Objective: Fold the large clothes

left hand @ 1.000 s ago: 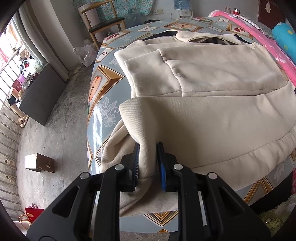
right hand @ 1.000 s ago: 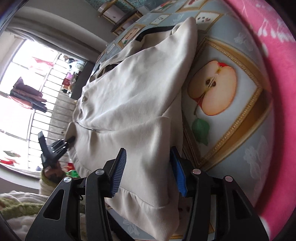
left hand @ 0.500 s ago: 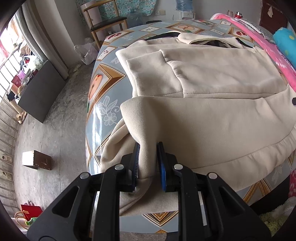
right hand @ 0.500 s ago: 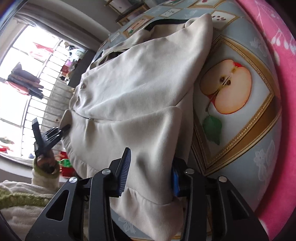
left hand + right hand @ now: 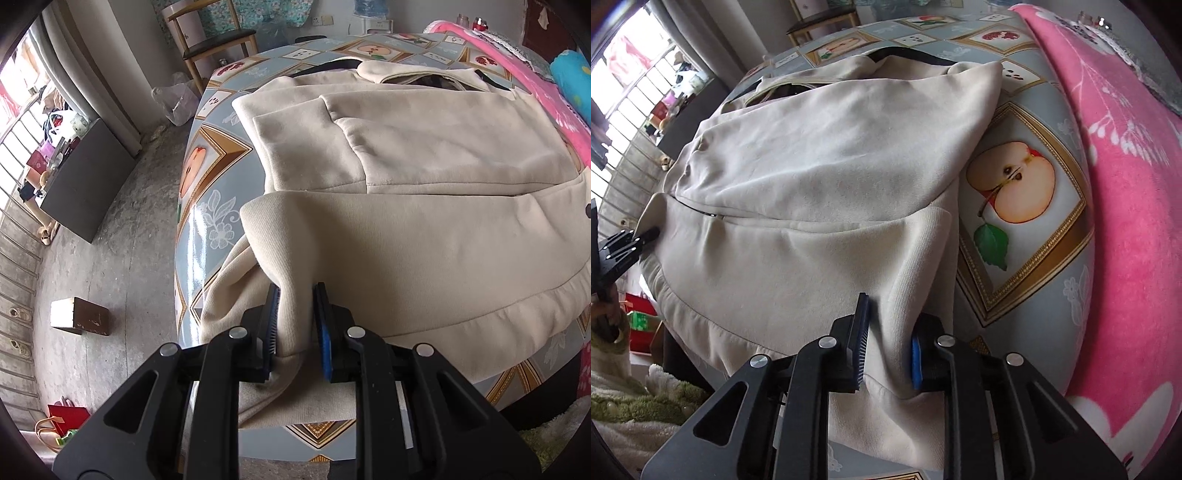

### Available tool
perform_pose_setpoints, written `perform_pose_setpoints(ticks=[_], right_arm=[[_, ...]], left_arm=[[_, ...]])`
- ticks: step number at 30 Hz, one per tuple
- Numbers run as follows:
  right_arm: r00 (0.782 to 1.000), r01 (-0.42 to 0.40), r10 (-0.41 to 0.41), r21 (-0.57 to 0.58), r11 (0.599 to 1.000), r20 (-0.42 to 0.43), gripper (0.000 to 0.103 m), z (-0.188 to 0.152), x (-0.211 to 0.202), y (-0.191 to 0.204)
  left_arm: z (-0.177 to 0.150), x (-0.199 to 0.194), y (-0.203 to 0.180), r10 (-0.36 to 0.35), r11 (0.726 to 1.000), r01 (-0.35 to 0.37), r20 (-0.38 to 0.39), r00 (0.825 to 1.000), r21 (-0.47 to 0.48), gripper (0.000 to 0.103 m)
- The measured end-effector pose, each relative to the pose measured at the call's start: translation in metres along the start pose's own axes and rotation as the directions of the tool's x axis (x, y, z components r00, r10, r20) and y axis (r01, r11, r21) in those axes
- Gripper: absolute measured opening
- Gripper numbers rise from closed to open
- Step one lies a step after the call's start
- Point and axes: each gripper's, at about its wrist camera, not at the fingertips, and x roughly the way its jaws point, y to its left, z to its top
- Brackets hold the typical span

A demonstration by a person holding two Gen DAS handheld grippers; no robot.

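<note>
- Left wrist view showed your left gripper [image 5: 295,325] with its jaws pinching the near left corner of the cream garment [image 5: 424,251], at the ribbed hem where the cloth drooped over the edge of the surface [image 5: 207,199].
- Right wrist view showed your right gripper [image 5: 886,339] at the near right hem corner, its jaws closing with a bunched fold of cloth between them and both pads already against it.
- The garment lay spread across the surface, collar at the far end, hem at the near edge, both sleeves already folded in over the body.
- The step in hand looked like taking both hem corners to carry the near half up toward the collar.
- You would have done well to let the right jaws finish their pinch before lifting, since that bunch was thick and could slip.
- You needed to raise both corners together and level, keeping the hem taut between them, so the fold line ran straight across.
- You had to watch that the folded sleeves did not drag out of place as the near half came over.
- Count: one garment, two grippers, one patterned surface, one pink blanket [image 5: 1126,184] along the right side, one wooden chair [image 5: 214,40] at the far left, one small box [image 5: 79,315] on the floor.
</note>
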Motion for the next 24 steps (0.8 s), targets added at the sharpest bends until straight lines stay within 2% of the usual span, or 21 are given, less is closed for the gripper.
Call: perform_pose_setpoints(ticks=[12, 24], right_arm=[[0.995, 0.103, -0.104, -0.055, 0.993, -0.003, 0.019, -0.001, -0.002, 0.016], [0.994, 0.109, -0.110, -0.056, 0.992, -0.003, 0.019, 0.000, -0.001, 0.017]], left_arm=[[-0.001, 0.000, 0.001, -0.005, 1.000, 0.005, 0.005, 1.000, 0.002, 0.018], [-0.001, -0.001, 0.000, -0.001, 1.000, 0.001, 0.007, 1.000, 0.005, 0.018]])
